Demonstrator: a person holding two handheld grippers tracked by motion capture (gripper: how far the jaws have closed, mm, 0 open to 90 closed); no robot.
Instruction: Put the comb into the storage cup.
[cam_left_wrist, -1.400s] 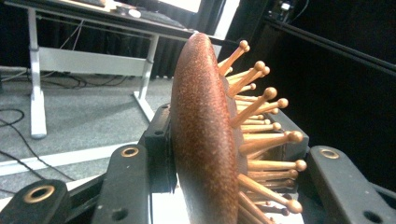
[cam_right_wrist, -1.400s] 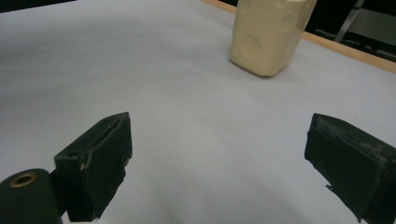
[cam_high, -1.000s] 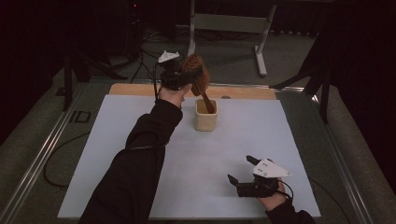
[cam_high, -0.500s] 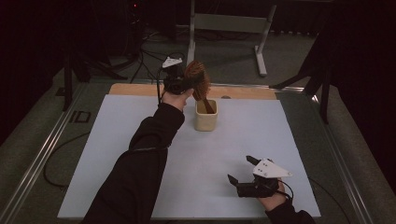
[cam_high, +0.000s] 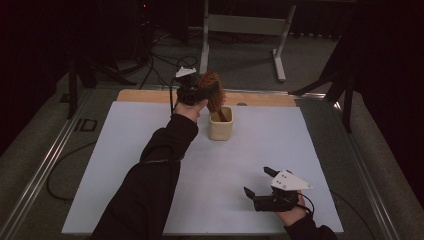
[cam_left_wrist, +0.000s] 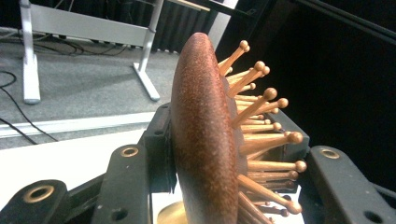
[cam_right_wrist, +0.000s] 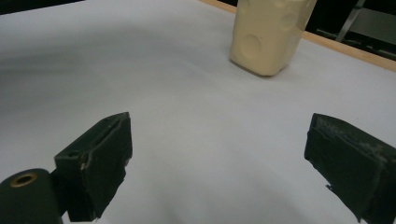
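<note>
Wooden hairbrush (cam_left_wrist: 203, 140), rigid and light, clamped across its head by the left gripper (cam_high: 192, 92), handle down inside the cream cup (cam_high: 220, 125) far on the surface (cam_high: 125, 150); pins snag, smooth back slips. Right gripper (cam_high: 260, 187) wide open, empty

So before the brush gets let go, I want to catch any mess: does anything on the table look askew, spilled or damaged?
Nothing is spilled or broken. The wooden hairbrush leans rather than stands upright, its handle in the cream cup and its head clamped in the left gripper. The right gripper rests open on the white mat.
</note>
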